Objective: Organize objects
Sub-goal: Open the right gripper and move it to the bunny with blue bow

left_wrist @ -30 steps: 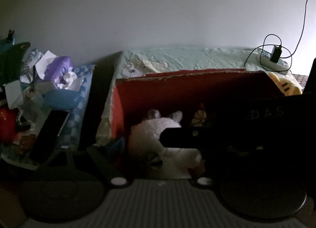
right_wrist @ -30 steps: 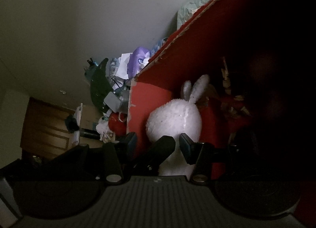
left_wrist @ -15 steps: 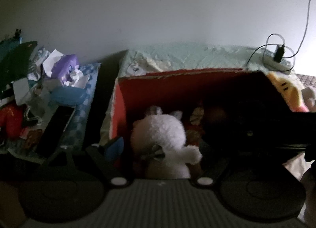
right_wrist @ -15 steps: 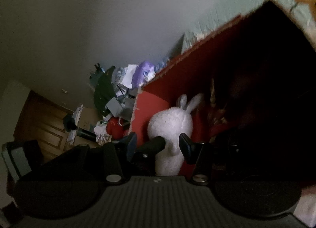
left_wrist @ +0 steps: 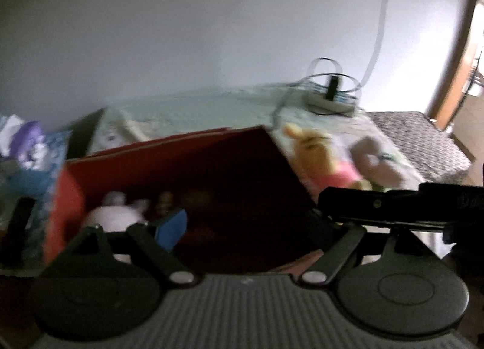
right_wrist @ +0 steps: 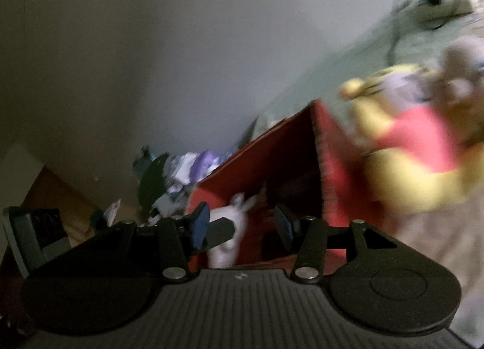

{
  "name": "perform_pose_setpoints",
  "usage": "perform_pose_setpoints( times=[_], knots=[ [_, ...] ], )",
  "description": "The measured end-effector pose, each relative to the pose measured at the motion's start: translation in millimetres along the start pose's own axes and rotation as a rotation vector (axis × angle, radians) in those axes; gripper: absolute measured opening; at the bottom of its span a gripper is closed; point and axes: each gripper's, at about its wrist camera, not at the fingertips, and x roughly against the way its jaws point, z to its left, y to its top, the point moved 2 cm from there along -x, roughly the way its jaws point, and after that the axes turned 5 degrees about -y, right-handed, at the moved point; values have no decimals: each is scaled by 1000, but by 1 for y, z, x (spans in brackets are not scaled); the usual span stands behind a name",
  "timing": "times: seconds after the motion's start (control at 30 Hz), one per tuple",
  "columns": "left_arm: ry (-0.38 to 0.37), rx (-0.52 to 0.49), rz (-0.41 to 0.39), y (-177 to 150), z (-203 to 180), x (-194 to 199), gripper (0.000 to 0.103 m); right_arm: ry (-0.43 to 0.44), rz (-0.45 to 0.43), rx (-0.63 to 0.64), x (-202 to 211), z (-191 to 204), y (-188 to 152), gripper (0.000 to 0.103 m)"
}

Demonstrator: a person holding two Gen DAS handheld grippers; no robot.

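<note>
Left hand-held gripper (left_wrist: 242, 228): fingers spread wide apart, nothing between them. Its blue-padded left finger (left_wrist: 171, 229) hangs over the open top of the red box (left_wrist: 187, 167); the right finger is mostly hidden behind the dark body of the other tool crossing the left wrist view.

Right hand-held gripper (right_wrist: 242, 225): fingers likewise apart, gripping nothing, held low in front of the box's open mouth.

Inside the box, against its left wall, sits a white plush rabbit (left_wrist: 112, 213), ears up. Further small items lie deeper in the box; too dark and blurred to identify.

The box rests on a bed with a pale green sheet (left_wrist: 193, 107). On the sheet just right of the box lies a yellow plush bear in a red shirt (right_wrist: 405, 149), with a grey-pink plush toy (left_wrist: 376, 161) touching its far side. Both are outside the box.

Behind them, near the wall, a white power strip (left_wrist: 331, 102) with a black plug and looped cable.

Left of the box, a cluttered pile including a purple item (left_wrist: 28, 140); details blurred.
</note>
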Motion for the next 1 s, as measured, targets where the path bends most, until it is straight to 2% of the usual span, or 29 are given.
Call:
perform_pose_setpoints(
  times=[0.27,0.4,0.5,0.73,0.87,1.0],
  knots=[
    [-146,-68,26,18,-85,-29,88,-164,-103,-130,68,-81,15,52],
    [-220,-71,58,27,-120,-50,89,-206,-161,-165,98,-111,29,52],
    [-247,-65,80,33,-143,-67,89,-218,-189,-189,113,-130,38,52],
    [-287,20,151,39,-161,-104,95,-207,-188,-238,119,-164,52,52],
    [-265,66,211,38,-160,-129,95,-184,-154,-243,110,-175,59,52],
    [-263,106,219,43,-157,-141,95,-157,-140,-239,100,-184,72,52]
  ],
)
